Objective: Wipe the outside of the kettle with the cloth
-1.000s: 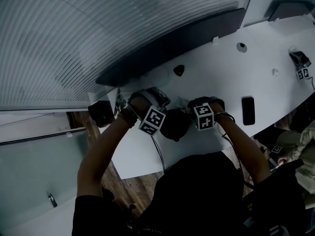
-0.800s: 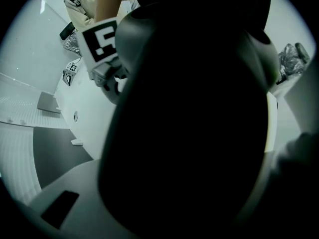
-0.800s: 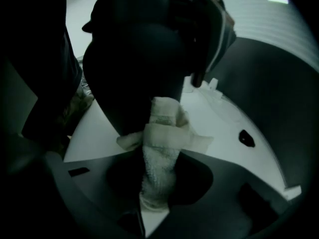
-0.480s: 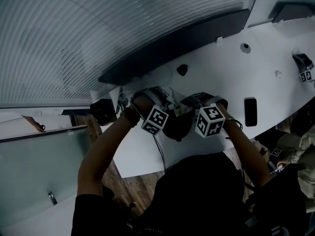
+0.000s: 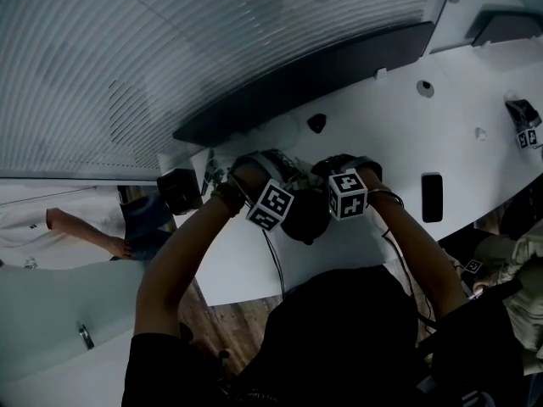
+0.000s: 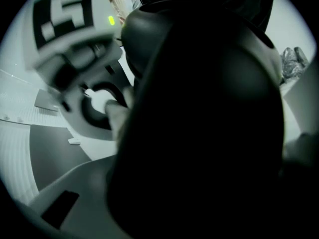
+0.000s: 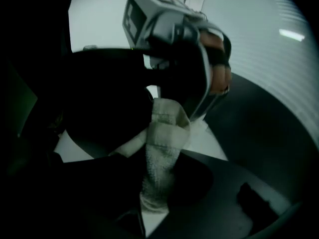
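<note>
Since half a second ago, we record that the right tool [image 5: 338, 176] has drawn up and to the left, closer to the kettle [image 5: 305, 220]. A person in a white top [image 5: 34, 236] has also come into the middle left of the head view. The dark kettle stands on the white tabletop [image 5: 246, 265] at frame centre, between the two tools. The right tool's jaws are closed on a white cloth [image 7: 162, 153], which runs up from them to the kettle's side, just beside the left tool [image 5: 270, 170]. That tool sits at the kettle's upper left. Its own view is filled by the black kettle body, so we cannot tell how its jaws stand. No view shows the kettle's inside.
</note>
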{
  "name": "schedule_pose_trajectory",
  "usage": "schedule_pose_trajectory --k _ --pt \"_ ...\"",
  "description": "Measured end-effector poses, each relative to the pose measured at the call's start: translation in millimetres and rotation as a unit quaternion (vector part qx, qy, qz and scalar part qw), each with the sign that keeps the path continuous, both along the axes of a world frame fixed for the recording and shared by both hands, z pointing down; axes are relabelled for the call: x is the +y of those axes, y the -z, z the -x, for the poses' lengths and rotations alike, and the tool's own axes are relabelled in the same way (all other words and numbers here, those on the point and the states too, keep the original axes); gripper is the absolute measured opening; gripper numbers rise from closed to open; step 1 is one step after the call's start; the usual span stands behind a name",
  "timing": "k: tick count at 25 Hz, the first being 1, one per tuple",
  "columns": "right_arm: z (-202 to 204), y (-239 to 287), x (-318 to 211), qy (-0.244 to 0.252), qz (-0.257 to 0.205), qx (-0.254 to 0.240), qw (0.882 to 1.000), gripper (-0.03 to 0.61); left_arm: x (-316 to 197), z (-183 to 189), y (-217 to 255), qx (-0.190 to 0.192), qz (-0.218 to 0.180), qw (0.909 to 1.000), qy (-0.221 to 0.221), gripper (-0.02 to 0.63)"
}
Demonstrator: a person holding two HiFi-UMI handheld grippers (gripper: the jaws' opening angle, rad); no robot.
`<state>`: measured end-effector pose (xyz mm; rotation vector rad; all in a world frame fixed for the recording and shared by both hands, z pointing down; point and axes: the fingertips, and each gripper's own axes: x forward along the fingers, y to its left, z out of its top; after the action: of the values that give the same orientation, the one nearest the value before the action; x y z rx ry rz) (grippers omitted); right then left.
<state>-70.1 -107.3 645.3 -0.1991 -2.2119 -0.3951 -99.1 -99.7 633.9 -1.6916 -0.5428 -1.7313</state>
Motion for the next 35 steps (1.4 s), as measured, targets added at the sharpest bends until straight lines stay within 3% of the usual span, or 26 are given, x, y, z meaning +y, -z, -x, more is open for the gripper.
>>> schedule_pose_trajectory --k 5,9,11,13,16,20,26,29,35 --pt "-15.1 -74.3 7.8 -0.031 0.082 0.07 0.994 0.097 0.0 -0.9 -0.2 0.002 0.0 1.0 0.005 0.132" --pt "-15.4 -69.2 1.7 -0.082 0.128 0.031 0.988 0.097 0.7 0.0 0.2 0.004 0.0 0.9999 0.01 0.132" --pt "-25.1 -37.6 -11.5 -0.12 0.121 -0.018 0.985 0.097 1.6 2.5 0.3 0.004 0.001 0.9997 0.024 0.132" --pt "-40.0 8.1 -20.0 -0.136 0.087 -0.059 0.985 0.097 1.3 10.9 1.0 0.002 0.001 0.9984 0.056 0.132" --pt "-46.0 65.4 5.1 -0.09 0.045 -0.078 0.992 0.097 8.0 29.3 2.9 -0.014 0.005 0.993 0.117 0.129" --pt "-29.8 68.3 47.9 -0.006 -0.003 -0.045 0.999 0.097 17.0 39.9 2.7 -0.02 0.009 0.9854 0.169 0.127" --pt "-42.1 23.5 43.4 0.0 0.001 0.016 1.0 0.097 16.7 38.5 0.8 -0.018 0.015 0.9837 0.178 0.127" --pt "-45.4 -5.0 48.4 -0.016 0.037 0.025 0.999 0.097 15.7 39.1 0.4 -0.017 0.012 0.9826 0.184 0.127" --pt "-51.0 -73.4 58.6 -0.051 0.074 0.086 0.992 0.097 14.3 40.0 -1.8 -0.015 0.007 0.9812 0.192 0.127"
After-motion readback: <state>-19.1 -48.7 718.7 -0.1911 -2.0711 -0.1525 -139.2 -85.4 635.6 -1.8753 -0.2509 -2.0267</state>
